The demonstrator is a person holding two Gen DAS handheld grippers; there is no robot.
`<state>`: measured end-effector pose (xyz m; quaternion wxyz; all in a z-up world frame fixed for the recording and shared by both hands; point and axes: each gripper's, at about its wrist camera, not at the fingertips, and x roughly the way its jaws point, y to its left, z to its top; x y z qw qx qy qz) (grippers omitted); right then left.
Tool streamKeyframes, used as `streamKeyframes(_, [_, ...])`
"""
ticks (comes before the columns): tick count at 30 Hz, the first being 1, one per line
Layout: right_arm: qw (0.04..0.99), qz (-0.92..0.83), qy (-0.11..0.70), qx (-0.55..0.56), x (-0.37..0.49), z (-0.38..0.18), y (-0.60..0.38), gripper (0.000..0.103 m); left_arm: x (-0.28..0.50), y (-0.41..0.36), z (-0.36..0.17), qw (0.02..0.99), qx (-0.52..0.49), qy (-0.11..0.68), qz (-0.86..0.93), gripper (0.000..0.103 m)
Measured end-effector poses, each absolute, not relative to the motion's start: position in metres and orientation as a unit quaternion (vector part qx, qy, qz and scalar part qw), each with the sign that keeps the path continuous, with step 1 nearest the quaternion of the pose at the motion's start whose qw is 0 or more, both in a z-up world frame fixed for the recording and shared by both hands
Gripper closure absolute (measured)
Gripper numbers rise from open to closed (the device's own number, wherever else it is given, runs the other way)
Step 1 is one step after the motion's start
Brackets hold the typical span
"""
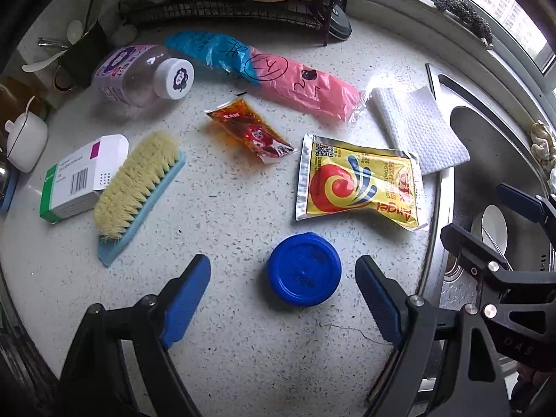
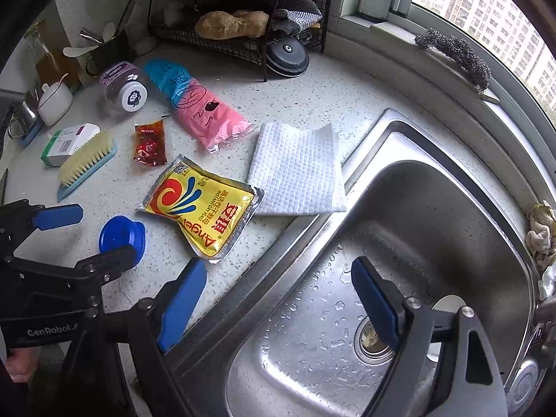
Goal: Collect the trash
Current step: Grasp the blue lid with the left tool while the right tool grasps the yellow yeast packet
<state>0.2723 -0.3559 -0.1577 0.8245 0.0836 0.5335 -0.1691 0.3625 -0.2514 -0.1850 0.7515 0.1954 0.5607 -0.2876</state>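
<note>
Blue lid [image 1: 304, 269] between spread, empty left gripper [image 1: 283, 295] fingers, near counter's sink-side edge | right gripper [image 2: 278, 299] open, empty, over sink [image 2: 434, 208] rim | yeast packet [image 1: 358, 182] beyond lid, bare counter [image 1: 222, 201] between.

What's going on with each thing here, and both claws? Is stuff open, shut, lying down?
Left claw: open, empty.
Right claw: open, empty, over sink.
Blue lid: flat, loose.
Bottle: lying down, capped.
Yeast packet: flat.
Sauce packet: sealed.
Brush: on its side.

Scrub brush [image 1: 135, 187], steel sink [image 2: 434, 229]
</note>
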Motion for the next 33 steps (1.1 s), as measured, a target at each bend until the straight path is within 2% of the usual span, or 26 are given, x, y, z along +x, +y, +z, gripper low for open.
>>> streamKeyframes(4, [0.822, -0.166, 0.537, 0.089, 0.275, -0.161, -0.360, 0.019, 0.362, -0.252, -0.191, 0.746, 0.201, 0.565, -0.287, 0.021])
streamKeyframes(6, [0.821, -0.165, 0.539, 0.088, 0.276, -0.162, -0.360, 0.019, 0.362, -0.251, -0.195, 0.739, 0.192, 0.576, -0.293, 0.029])
streamKeyframes(7, [0.821, -0.163, 0.540, 0.088, 0.276, -0.164, -0.361, 0.019, 0.363, -0.249, -0.197, 0.735, 0.186, 0.582, -0.294, 0.038])
streamKeyframes(13, [0.818, -0.158, 0.545, 0.090, 0.277, -0.167, -0.359, 0.019, 0.358, -0.248, -0.192, 0.746, 0.199, 0.563, -0.296, 0.060])
streamKeyframes(22, [0.828, -0.134, 0.540, 0.068, 0.283, -0.154, -0.352, 0.019, 0.349, -0.239, -0.172, 0.764, 0.187, 0.544, -0.291, 0.060])
streamKeyframes(33, [0.839, 0.008, 0.543, -0.029, 0.334, -0.157, -0.324, 0.019, 0.364, -0.196, -0.160, 0.798, 0.161, 0.535, -0.226, 0.060])
